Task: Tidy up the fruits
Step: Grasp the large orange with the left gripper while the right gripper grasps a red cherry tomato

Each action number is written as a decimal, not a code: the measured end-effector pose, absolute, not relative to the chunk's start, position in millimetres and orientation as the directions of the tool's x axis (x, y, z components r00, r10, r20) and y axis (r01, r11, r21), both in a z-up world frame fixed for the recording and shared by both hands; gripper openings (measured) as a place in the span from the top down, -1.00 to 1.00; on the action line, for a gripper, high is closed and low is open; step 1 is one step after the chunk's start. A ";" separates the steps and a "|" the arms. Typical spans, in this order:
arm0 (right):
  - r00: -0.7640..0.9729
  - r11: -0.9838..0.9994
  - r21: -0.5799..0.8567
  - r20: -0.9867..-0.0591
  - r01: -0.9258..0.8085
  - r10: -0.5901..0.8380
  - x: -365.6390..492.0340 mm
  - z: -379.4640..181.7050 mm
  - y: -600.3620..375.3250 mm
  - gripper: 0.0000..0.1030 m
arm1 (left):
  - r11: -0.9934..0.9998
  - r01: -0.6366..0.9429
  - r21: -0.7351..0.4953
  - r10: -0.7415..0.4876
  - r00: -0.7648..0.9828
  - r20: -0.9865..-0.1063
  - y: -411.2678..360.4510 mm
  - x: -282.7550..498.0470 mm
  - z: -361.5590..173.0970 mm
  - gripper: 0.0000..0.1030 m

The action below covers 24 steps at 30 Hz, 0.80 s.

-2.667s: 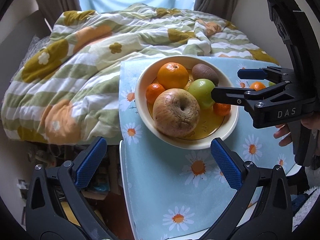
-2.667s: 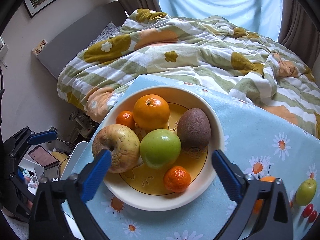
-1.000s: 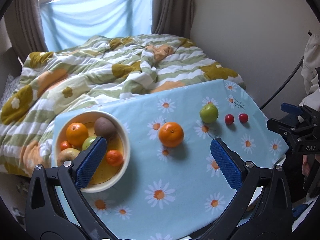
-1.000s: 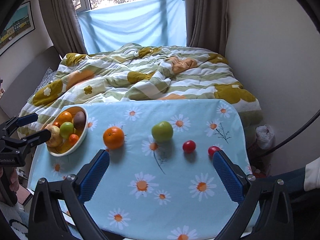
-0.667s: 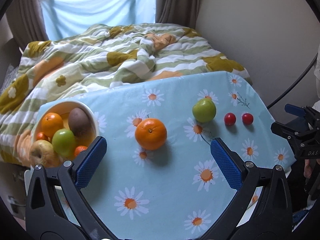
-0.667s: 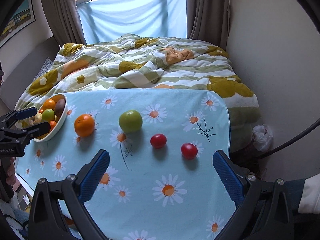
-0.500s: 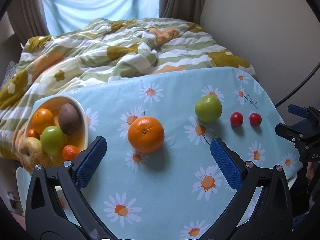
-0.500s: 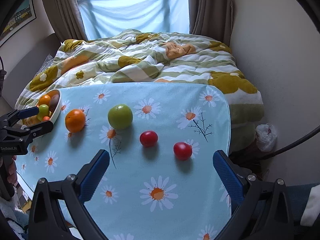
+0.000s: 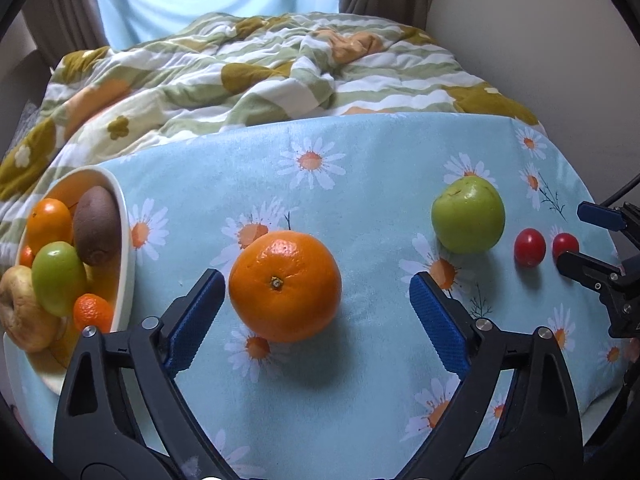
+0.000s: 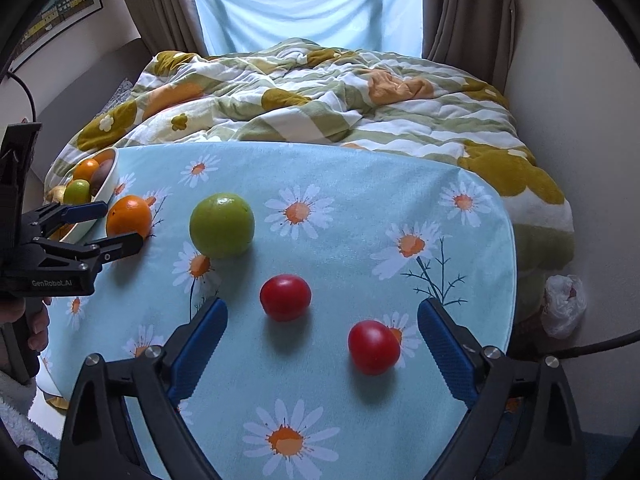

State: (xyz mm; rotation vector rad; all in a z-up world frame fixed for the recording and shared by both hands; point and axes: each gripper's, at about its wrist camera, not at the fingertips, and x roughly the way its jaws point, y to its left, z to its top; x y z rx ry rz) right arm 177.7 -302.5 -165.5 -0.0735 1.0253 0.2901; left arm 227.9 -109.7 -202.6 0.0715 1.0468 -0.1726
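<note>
Fruits lie in a row on a light blue daisy-print tablecloth point(image 10: 360, 200): a large round orange point(image 9: 285, 285), a round green apple point(image 10: 221, 225) and two small glossy red tomatoes, one nearer the apple point(image 10: 285, 297) and one at about four o'clock from it point(image 10: 373, 346). At nine o'clock in the left wrist view a cream ceramic bowl point(image 9: 125, 248) holds a brown kiwi point(image 9: 96, 225), a second orange, a green apple, a yellowish apple and small mandarins. The left gripper point(image 9: 316, 316), black with blue ribbed pads, hangs over the large orange; its jaws have just been closing yet stand released, the orange between them and nearer the left pad, neither pad pressing on it. The right gripper point(image 10: 322, 344) hangs over the two tomatoes, its jaws likewise just closing but still wide, with the tomatoes between the pads and untouched. A crumpled green, white and mustard flowered quilt point(image 10: 320, 96) fills the twelve o'clock background beneath a pale blue curtain point(image 10: 304, 8)
</note>
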 end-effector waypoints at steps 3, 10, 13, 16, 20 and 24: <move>0.476 0.950 0.059 -0.855 -0.307 0.207 182.2 -173.2 -295.5 -0.57 | 0.986 0.168 -0.010 -0.092 0.491 -0.867 -108.5 231.9 -207.7 -0.87; 0.461 0.926 0.020 -0.863 -0.376 0.206 185.9 -182.9 -281.3 -0.30 | 0.988 0.152 -0.003 -0.075 0.475 -0.877 -104.9 238.6 -218.8 -0.64; 0.458 0.920 0.011 -0.865 -0.391 0.205 187.5 -184.8 -278.9 -0.23 | 0.989 0.147 0.010 -0.060 0.467 -0.882 -104.2 239.8 -223.4 -0.49; 0.452 0.916 0.007 -0.869 -0.400 0.204 188.5 -186.9 -277.3 -0.16 | 0.991 0.130 0.024 -0.041 0.474 -0.880 -99.6 239.5 -224.1 -0.27; 0.443 0.913 0.004 -0.873 -0.407 0.202 189.8 -190.3 -276.8 -0.01 | 0.990 0.141 0.028 -0.042 0.473 -0.880 -99.4 238.0 -224.1 -0.27; 0.430 0.910 0.007 -0.880 -0.414 0.203 190.4 -194.2 -273.2 0.11 | 0.988 0.151 0.034 -0.042 0.473 -0.880 -101.8 233.9 -223.6 -0.27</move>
